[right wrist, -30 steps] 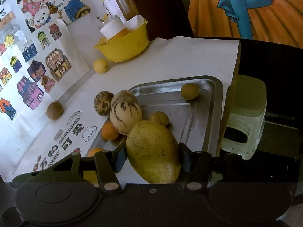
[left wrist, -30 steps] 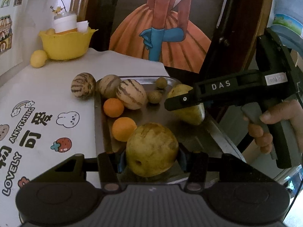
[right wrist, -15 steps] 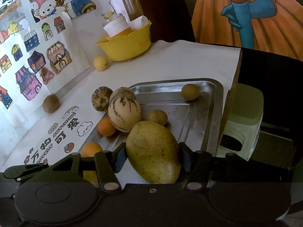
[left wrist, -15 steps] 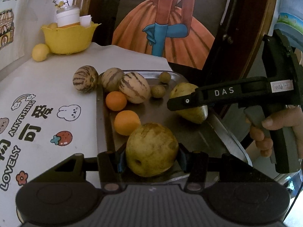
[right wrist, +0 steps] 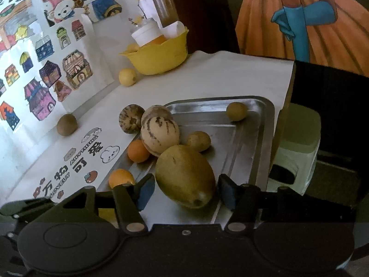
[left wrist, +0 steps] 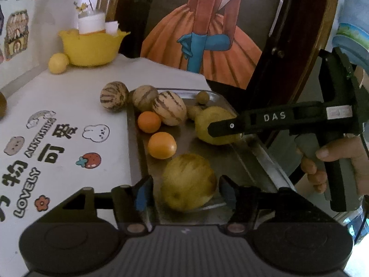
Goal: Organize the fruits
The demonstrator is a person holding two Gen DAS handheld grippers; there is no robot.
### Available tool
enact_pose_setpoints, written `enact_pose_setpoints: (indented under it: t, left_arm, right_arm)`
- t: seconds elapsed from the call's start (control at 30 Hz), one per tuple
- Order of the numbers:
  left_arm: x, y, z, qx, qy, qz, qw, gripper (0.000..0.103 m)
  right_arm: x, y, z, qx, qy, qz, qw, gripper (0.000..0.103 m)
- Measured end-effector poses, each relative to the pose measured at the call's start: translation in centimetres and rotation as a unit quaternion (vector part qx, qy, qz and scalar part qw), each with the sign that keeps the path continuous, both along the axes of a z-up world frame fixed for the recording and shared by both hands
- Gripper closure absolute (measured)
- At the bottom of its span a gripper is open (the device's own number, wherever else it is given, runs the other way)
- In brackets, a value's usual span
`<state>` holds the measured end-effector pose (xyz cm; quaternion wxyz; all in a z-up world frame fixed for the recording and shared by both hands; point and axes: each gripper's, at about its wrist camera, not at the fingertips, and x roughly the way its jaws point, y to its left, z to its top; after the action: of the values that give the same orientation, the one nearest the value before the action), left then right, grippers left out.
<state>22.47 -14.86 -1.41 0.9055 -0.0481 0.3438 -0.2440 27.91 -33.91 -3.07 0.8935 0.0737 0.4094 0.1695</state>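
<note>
Sitting low in the left wrist frame: the left gripper (left wrist: 185, 194), jaws spread wide, blue pads standing clear on both sides of a round yellow-green fruit (left wrist: 188, 182). Resting on the near end of the metal tray (left wrist: 244, 161), that fruit, touching neither pad.

Lying beyond it on the tray: one orange (left wrist: 162, 145), then a second orange (left wrist: 149, 121) further up, a striped melon (left wrist: 169, 108) beside that, and another striped fruit (left wrist: 144, 98) at the tray's far left edge. Sitting off the tray on the white printed tablecloth (left wrist: 69, 106), just left of the rim: a third striped fruit (left wrist: 114, 96). Showing near the tray's far corner: a small brown fruit (left wrist: 202, 97).

Reaching in from the right of the same frame: the right gripper (left wrist: 222, 128), held by a hand (left wrist: 339, 161), its tip lying across a yellow-green mango (left wrist: 212, 122).

Appearing at the bottom centre of the right wrist frame: the same gripper (right wrist: 184, 192), jaws parted, with narrow gaps showing between the pads and the mango (right wrist: 185, 176), which is lying tilted on the tray floor (right wrist: 244, 143). Resting just above the mango: a small tan fruit (right wrist: 198, 141) and the striped melon (right wrist: 159, 135).

Standing in the upper left of both frames: a yellow bowl (left wrist: 91, 47) holding a white cup, with a yellow lemon (left wrist: 58, 63) beside it.
</note>
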Motion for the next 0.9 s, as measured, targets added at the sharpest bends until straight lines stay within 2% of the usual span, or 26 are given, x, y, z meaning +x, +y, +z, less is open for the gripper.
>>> enact_pose_setpoints:
  t: [0.1, 0.27, 0.33, 0.43, 0.7, 0.9]
  left_arm:
    - [-1.2, 0.5, 0.7, 0.001, -0.018, 0.005, 0.9998, 0.021]
    - [-3.0, 2.0, 1.4, -0.009, -0.022, 0.022, 0.9995, 0.013]
    - [-3.7, 2.8, 1.6, -0.014, -0.022, 0.036, 0.9990, 0.004]
    - [-4.6, 4.0, 1.9, -0.018, -0.023, 0.058, 0.9979, 0.001]
    - [-6.0, 7.4, 1.8, 0.009, 0.011, 0.111, 0.9937, 0.001]
    - [-7.2, 10.8, 1.1, 0.029, 0.037, 0.134, 0.9898, 0.001]
  right_arm:
    - [-1.1, -0.1, 0.6, -0.003, -0.015, 0.000, 1.000, 0.030]
    - [-3.5, -0.2, 1.3, -0.010, -0.038, -0.002, 0.999, 0.018]
    - [-4.6, -0.2, 1.5, -0.012, -0.042, -0.001, 0.999, 0.010]
    - [-6.4, -0.2, 1.8, -0.007, -0.039, 0.000, 0.999, 0.002]
    - [-11.1, 2.4, 2.9, -0.042, -0.019, 0.030, 0.998, 0.001]
    - [-13.3, 5.8, 2.9, -0.064, -0.001, 0.084, 0.994, 0.001]
